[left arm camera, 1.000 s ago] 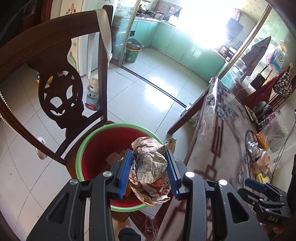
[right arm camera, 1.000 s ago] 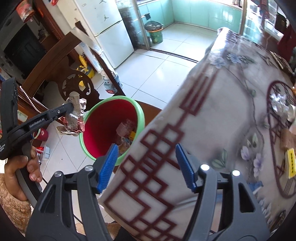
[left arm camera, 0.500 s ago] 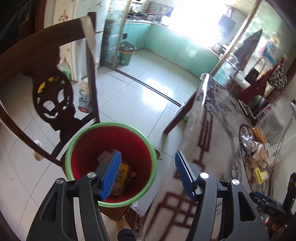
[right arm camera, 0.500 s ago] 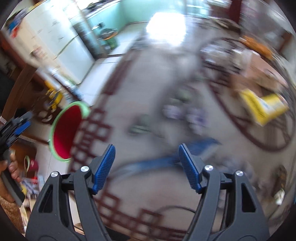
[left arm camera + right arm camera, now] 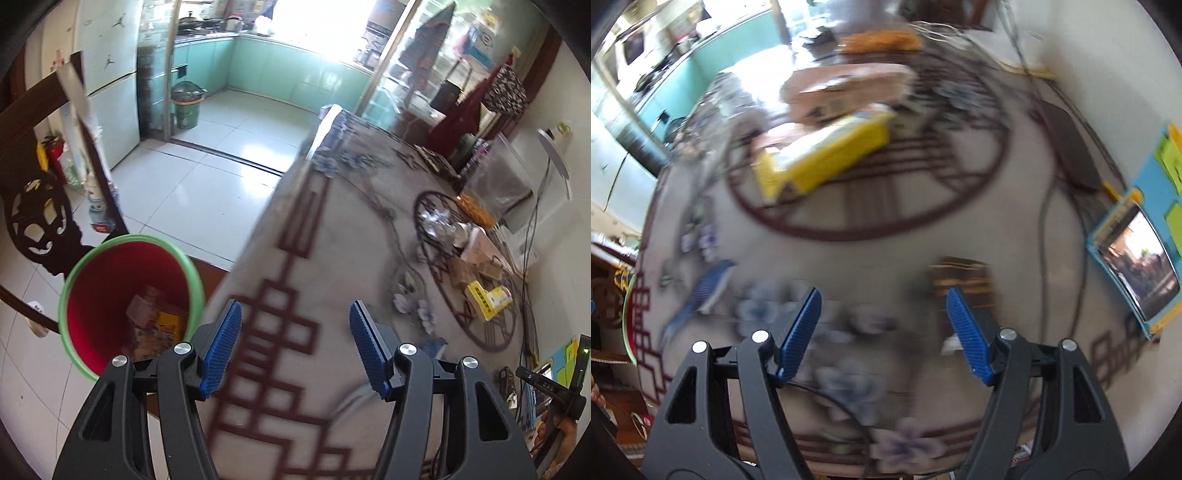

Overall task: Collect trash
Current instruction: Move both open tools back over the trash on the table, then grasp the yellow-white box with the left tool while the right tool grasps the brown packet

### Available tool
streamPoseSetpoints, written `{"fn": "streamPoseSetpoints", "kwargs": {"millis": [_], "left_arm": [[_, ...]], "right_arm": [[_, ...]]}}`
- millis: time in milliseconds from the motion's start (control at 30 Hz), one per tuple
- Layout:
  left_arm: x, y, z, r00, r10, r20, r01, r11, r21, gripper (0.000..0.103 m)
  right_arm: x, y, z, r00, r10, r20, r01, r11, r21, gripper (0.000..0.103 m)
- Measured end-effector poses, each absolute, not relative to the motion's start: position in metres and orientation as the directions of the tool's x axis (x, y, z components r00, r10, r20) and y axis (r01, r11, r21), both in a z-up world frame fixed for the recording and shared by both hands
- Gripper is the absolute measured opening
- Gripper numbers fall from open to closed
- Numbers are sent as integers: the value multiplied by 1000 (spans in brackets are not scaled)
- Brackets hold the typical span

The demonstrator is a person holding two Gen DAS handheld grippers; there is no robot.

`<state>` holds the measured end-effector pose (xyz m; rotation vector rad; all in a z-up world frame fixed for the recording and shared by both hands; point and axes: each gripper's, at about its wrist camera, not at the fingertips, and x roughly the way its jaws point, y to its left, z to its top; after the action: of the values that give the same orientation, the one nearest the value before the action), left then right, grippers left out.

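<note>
The yellow box [image 5: 827, 155] lies on the table [image 5: 871, 266], probably light, bendy card; grab its short sides. The right gripper [image 5: 882, 328] and left gripper [image 5: 293, 347] are both open, holding nothing.

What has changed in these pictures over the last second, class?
The left gripper let go of the crumpled paper, jaws just opened and empty, and swung from the red bin to the table. The right gripper swept toward the yellow box. It stayed open; the bin stayed put.
</note>
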<state>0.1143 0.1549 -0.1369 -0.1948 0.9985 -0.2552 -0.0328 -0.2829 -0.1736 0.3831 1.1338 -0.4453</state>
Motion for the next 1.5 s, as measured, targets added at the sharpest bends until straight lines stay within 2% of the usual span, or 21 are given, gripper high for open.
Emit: {"fn": "streamPoseSetpoints", "kwargs": {"millis": [133, 400, 433, 467, 500, 767, 933, 1067, 1333, 1500], "left_arm": [[106, 97, -136, 483, -357, -800, 198, 934, -297, 58], [86, -23, -132, 440, -393, -807, 430, 882, -195, 58], [83, -38, -132, 434, -396, -810, 459, 870, -180, 58], [81, -49, -132, 434, -394, -810, 479, 862, -163, 58], [79, -61, -131, 439, -391, -809, 501, 854, -141, 58], [79, -151, -129, 502, -393, -770, 668, 742, 57, 58], [87, -204, -137, 475, -406, -780, 746, 656, 113, 58], [85, -247, -154, 492, -375, -786, 792, 567, 226, 58], [103, -275, -186, 397, -292, -870, 804, 567, 177, 57], [110, -269, -191, 353, -301, -886, 793, 599, 112, 27]], "right_arm": [[-47, -310, -189, 318, -122, -940, 523, 850, 66, 69], [-58, -338, -219, 293, -28, -956, 467, 876, 118, 67], [-58, -339, -221, 294, -20, -956, 456, 882, 122, 60], [-58, -340, -222, 295, -11, -955, 442, 888, 127, 49], [-57, -341, -225, 298, 8, -955, 423, 895, 140, 44], [-50, -362, -221, 346, 55, -936, 373, 908, 191, 43], [-49, -376, -217, 362, 74, -929, 373, 902, 217, 43], [-48, -384, -221, 364, 79, -928, 384, 895, 227, 43], [-50, -397, -219, 382, 86, -920, 402, 881, 249, 43], [-48, -400, -219, 386, 92, -918, 401, 879, 257, 43]]}}
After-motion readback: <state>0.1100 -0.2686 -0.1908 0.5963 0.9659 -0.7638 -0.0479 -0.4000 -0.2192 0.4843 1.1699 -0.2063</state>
